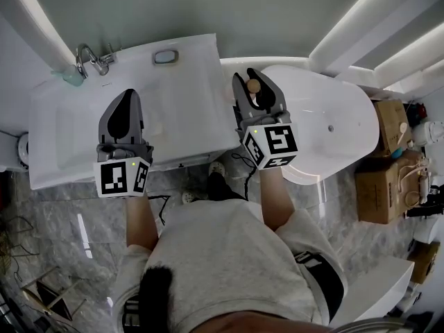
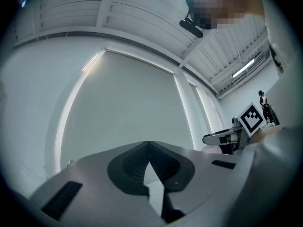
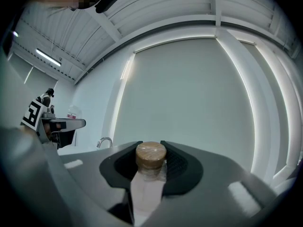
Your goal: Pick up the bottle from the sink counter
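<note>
A small clear bottle [image 3: 149, 183] with a round wooden cap [image 1: 254, 86] stands between the jaws of my right gripper [image 1: 255, 82], which is shut on it and holds it in the air beside the right end of the white sink counter [image 1: 187, 82]. In the right gripper view the cap [image 3: 151, 155] sticks up between the dark pads. Over the sink basin hovers my left gripper [image 1: 127, 94], its jaws meeting at the tip with nothing between them [image 2: 149, 143].
A chrome faucet [image 1: 87, 61] stands at the counter's back left. A white bathtub [image 1: 333, 116] lies to the right of the counter. Cardboard boxes [image 1: 385, 179] sit further right. Cables trail on the marble floor [image 1: 62, 214].
</note>
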Tool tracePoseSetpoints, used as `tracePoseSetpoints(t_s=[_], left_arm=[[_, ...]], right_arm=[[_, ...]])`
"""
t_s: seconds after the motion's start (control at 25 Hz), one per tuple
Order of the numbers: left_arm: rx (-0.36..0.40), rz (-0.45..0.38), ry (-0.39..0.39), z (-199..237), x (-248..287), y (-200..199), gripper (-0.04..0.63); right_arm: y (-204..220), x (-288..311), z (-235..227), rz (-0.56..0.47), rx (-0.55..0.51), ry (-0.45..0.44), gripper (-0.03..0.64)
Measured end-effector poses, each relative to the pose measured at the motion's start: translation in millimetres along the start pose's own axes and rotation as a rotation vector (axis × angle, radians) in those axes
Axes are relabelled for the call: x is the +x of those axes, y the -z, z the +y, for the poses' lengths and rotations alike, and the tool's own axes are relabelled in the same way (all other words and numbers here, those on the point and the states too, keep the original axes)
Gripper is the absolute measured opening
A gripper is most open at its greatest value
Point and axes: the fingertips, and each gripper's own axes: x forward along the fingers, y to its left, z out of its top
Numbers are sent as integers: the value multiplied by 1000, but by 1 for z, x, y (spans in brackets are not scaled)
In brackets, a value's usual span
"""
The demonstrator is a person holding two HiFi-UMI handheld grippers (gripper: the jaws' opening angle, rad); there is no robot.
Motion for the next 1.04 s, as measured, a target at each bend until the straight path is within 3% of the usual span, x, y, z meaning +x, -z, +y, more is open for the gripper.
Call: tracePoseSetpoints(t_s=[1.04], left_arm=[[3, -9, 25, -11, -29, -9, 8]], right_arm=[[-6, -34, 16, -33, -3, 33, 126]])
